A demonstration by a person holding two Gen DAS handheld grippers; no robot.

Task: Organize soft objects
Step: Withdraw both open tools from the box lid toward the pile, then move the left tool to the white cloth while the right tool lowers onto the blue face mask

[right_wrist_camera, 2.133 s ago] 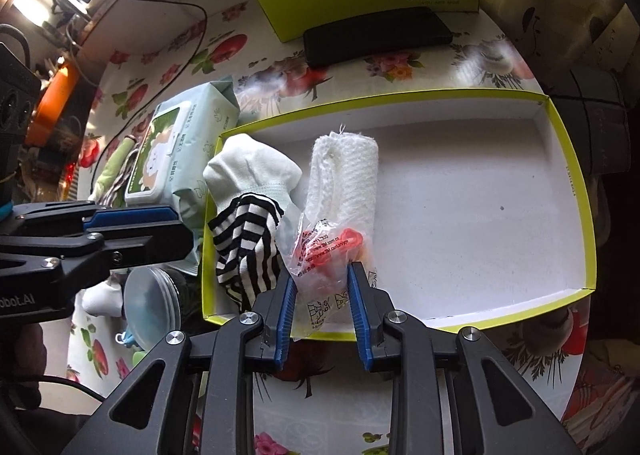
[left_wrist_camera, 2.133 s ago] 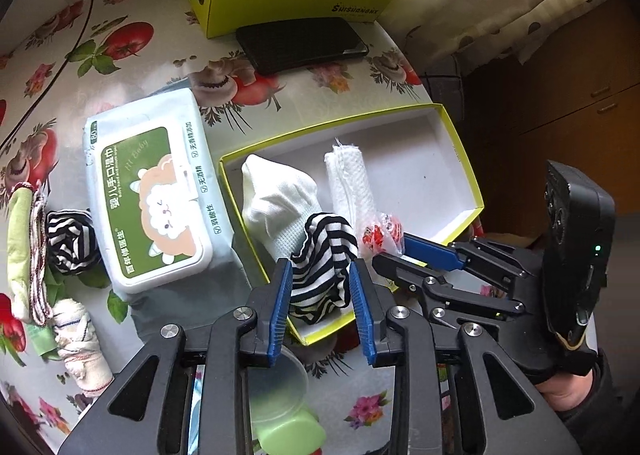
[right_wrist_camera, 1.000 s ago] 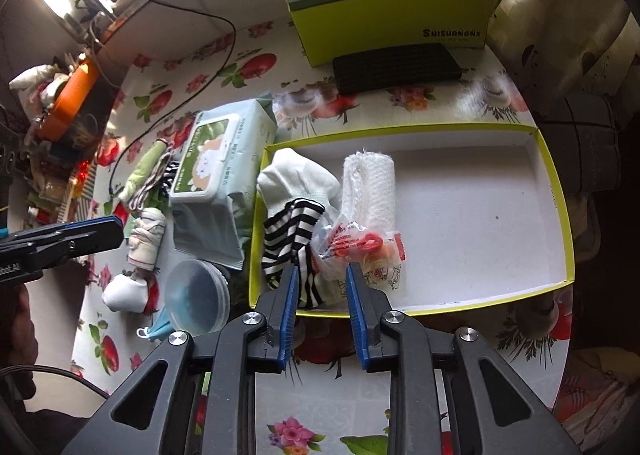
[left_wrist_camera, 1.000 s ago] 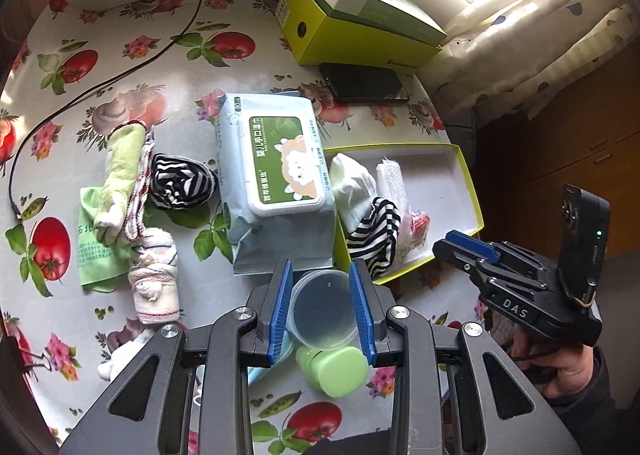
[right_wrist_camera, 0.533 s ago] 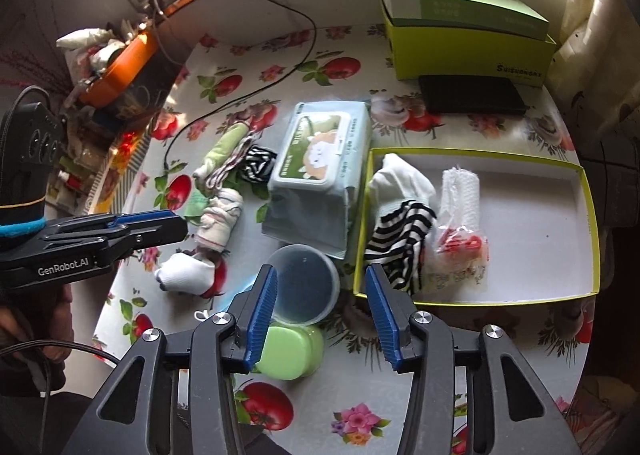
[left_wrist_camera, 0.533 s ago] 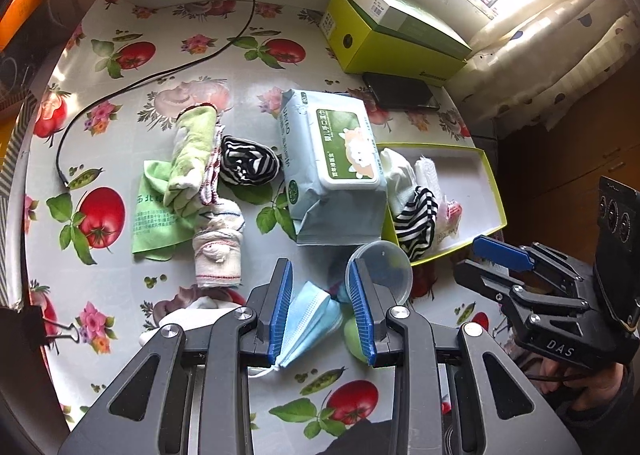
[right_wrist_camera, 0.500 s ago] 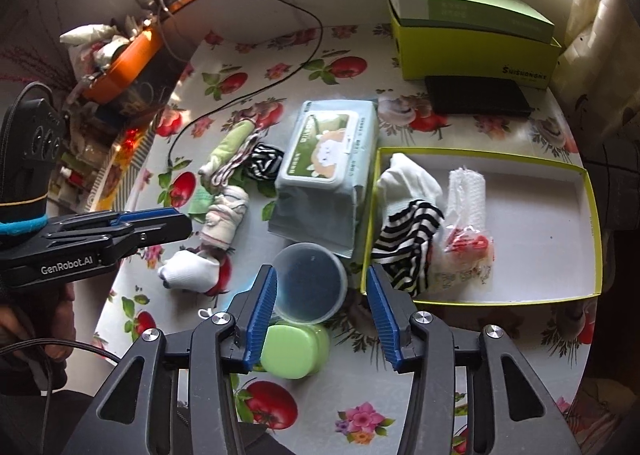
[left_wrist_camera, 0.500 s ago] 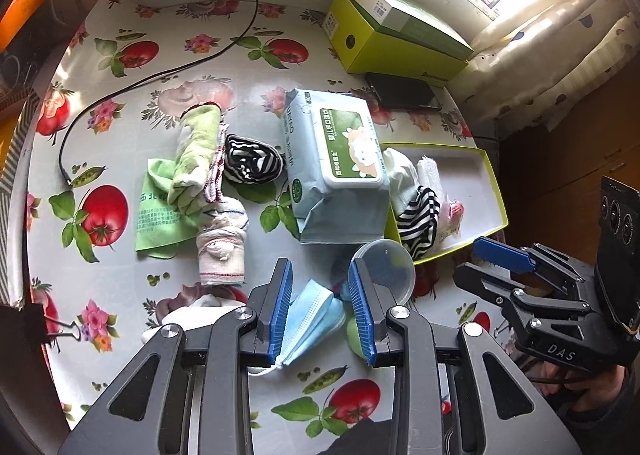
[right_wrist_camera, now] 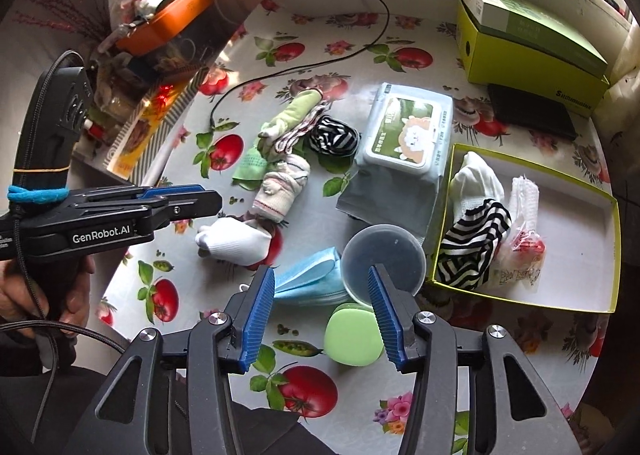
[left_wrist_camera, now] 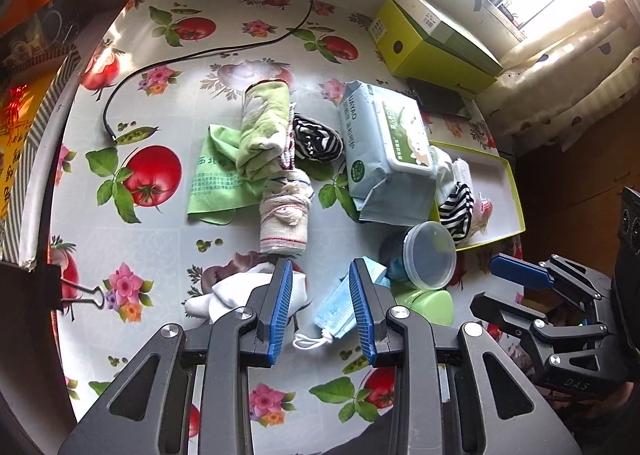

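Your table (right_wrist_camera: 344, 55) has a cloth with tomatoes and flowers. At its right side stands the yellow tray (right_wrist_camera: 576, 295); a white sock (right_wrist_camera: 476, 179), a striped sock (right_wrist_camera: 472, 243), a white gauze roll (right_wrist_camera: 526, 191) and a small plastic bag (right_wrist_camera: 520, 255) lie inside it, all near its left wall. The pack of wet wipes (right_wrist_camera: 404, 151) lies just beside the tray. Left of the pack you have a green towel roll (left_wrist_camera: 264, 127), a rolled striped sock (left_wrist_camera: 316, 139) and a white bundle with red threads (left_wrist_camera: 284, 219). Nearer to you are a white sock on the cloth (right_wrist_camera: 236, 243), a blue face mask (right_wrist_camera: 312, 275) and a round plastic lid (right_wrist_camera: 384, 259).

Your left gripper (left_wrist_camera: 316, 307) is spread and holds nothing, above the mask and the white sock. Your right gripper (right_wrist_camera: 324, 315) has just been opening; nothing is between its jaws, and it hangs over the mask and the lid.
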